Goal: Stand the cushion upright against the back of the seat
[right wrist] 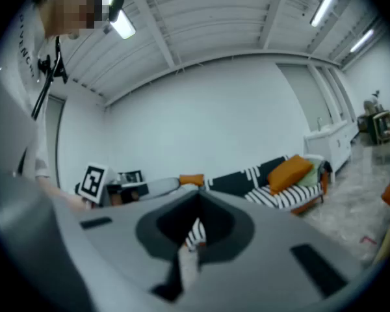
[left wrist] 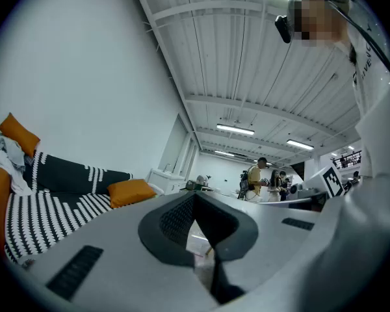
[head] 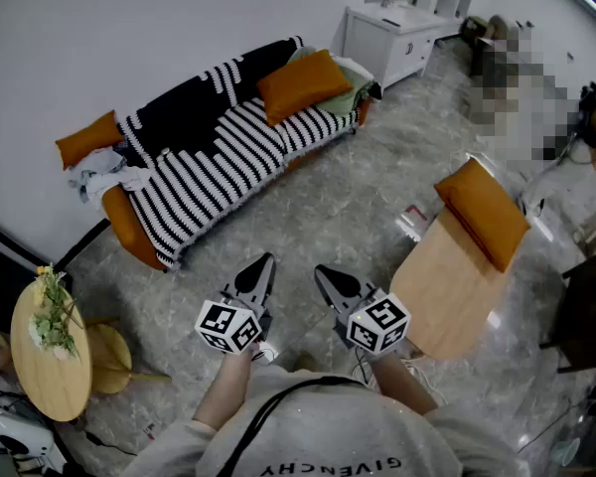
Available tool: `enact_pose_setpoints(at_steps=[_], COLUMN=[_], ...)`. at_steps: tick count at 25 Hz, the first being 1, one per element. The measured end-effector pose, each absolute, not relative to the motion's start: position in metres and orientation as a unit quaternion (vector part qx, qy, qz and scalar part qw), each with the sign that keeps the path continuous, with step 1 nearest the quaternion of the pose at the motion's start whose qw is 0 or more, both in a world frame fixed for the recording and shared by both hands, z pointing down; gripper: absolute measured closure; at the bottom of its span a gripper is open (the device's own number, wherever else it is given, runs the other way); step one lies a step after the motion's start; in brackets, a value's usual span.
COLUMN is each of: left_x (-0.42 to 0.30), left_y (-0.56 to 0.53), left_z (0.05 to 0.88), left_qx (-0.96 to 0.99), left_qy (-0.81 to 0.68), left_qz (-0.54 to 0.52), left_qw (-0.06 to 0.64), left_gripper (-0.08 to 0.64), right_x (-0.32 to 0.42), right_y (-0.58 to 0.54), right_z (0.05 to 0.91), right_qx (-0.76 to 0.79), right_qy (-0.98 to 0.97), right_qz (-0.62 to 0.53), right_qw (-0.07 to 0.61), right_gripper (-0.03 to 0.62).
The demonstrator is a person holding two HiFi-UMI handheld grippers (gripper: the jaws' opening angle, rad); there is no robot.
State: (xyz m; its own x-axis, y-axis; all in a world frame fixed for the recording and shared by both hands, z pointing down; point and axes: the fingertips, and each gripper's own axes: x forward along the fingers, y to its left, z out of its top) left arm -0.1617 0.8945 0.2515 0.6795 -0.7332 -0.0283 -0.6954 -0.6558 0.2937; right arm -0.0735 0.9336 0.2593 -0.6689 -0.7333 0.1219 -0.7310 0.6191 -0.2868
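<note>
Both claws are sitting shut and empty. We are holding the left claw (head: pixel 265 261) and the right claw (head: pixel 321 271) side by side, low in front of us, tips pointing out over the grey floor (head: pixel 358 187) toward the sofa (head: pixel 129 232). Jaws are meeting at the tips in each gripper view, with nothing between them. We are standing well apart from the sofa. Striped blanket (head: pixel 219 162) is covering its seat and back. Orange cushion (head: pixel 303 85) is lying tilted at the sofa's right end on the blanket; we cannot tell whether it is touching the back. Second cushion (head: pixel 87 137) is sticking out at the left end, beside a heap of pale cloth (head: pixel 104 177). Third cushion (head: pixel 482 212) is lying flat along the far edge of the wooden tabletop (head: pixel 442 296) to our right, near the right claw but apart from it. Round side table (head: pixel 60 381) is carrying a plant (head: pixel 50 311) at our left.
</note>
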Motion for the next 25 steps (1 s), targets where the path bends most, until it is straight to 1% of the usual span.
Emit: enact_pose_setpoints(at_steps=[6,14,17,25], left_x=[-0.149,-0.141,-0.137,-0.127], left_y=[0.863,0.825,0.797,0.694], left_z=[0.25,0.266,0.274,0.277], left_qx=[0.907,0.904,0.905,0.912], left_qy=[-0.4,-0.403,-0.399,-0.382], left_qz=[-0.064,-0.059,-0.058,-0.054], left_qw=[0.116,0.129,0.138,0.141], left_gripper=[0.535,0.535,0.535,0.535], right_x=[-0.064,-0.062,-0.054,-0.031], right_y=[0.901,0.863,0.836,0.739], right_z=[0.26,0.27,0.272,0.273], right_qx=[-0.404,-0.403,-0.408,-0.427], right_qy=[0.902,0.899,0.893,0.882], right_qz=[-0.154,-0.171,-0.188,-0.197], right_qw=[0.01,0.016,0.031,0.028], right_gripper=[0.575,0.575,0.577,0.575])
